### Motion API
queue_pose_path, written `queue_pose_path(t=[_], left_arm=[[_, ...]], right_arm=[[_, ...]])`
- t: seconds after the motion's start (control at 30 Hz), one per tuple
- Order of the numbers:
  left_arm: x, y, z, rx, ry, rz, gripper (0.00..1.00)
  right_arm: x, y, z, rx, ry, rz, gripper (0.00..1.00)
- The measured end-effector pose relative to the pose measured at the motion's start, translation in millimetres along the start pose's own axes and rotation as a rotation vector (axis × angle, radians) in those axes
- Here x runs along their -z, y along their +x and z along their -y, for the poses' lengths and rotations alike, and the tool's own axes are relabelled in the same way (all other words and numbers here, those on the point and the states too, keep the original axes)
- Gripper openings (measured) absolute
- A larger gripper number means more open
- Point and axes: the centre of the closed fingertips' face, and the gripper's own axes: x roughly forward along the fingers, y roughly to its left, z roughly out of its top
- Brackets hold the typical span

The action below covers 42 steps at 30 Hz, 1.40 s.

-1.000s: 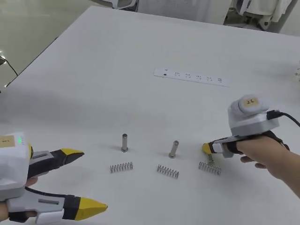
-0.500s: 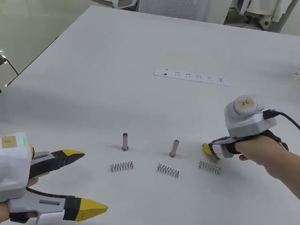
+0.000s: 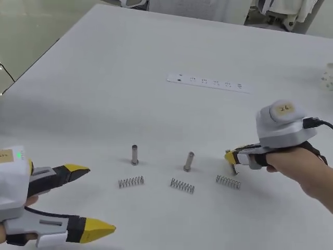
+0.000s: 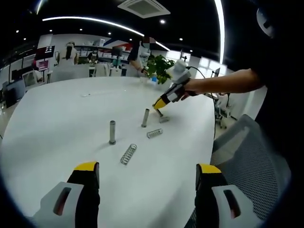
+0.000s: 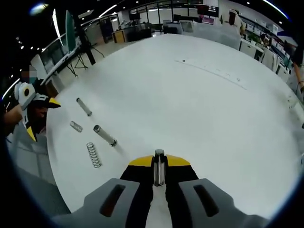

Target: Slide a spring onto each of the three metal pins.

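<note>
Right tool (image 3: 231, 156) clamps a metal pin (image 5: 158, 167); left tool (image 3: 99, 198) gapes wide; three springs (image 3: 182, 185) lie loose on the bench (image 3: 156, 104).

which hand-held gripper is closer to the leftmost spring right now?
Left. The left hand-held gripper is open just left of the leftmost spring; the right hand-held gripper is far right, beyond the middle spring, shut on the rightmost pin.

White workbench (image 3: 156, 52), ceiling strip lights (image 4: 95, 22), mesh chair (image 4: 247, 152), potted plant (image 4: 159, 69)
</note>
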Motion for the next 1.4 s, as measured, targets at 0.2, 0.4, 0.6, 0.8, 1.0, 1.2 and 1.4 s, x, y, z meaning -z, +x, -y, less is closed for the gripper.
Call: queue_pose_path(t=[0.2,0.4,0.6,0.8,1.0,1.2,1.4], left_arm=[[-2.1,1.6,1.0,0.004,0.004,0.006,0.80],[-3.8,1.4,0.9,0.000,0.003,0.016,0.80],[-3.6,1.4,1.5,0.001,0.004,0.016,0.80],[-4.4,1.9,1.8,0.001,0.005,0.019,0.80],[-4.9,2.0,2.2,0.002,0.006,0.020,0.80],[-4.5,0.5,1.9,0.000,0.004,0.021,0.80],[-6.4,0.6,1.3,-0.002,0.004,0.027,0.80]], right_arm=[[0.3,-9.8,0.1,0.003,0.002,0.030,0.05],[5.9,-17.1,-3.4,0.016,-0.014,0.044,0.06],[10.2,-19.9,-3.5,0.027,-0.048,0.041,0.06],[9.8,-21.5,-6.1,0.019,-0.067,0.043,0.07],[5.6,-21.4,-7.5,0.009,-0.071,0.044,0.12],[7.4,-23.7,-8.7,0.006,-0.091,0.046,0.16],[6.5,-26.2,-6.7,0.008,-0.089,0.056,0.18]])
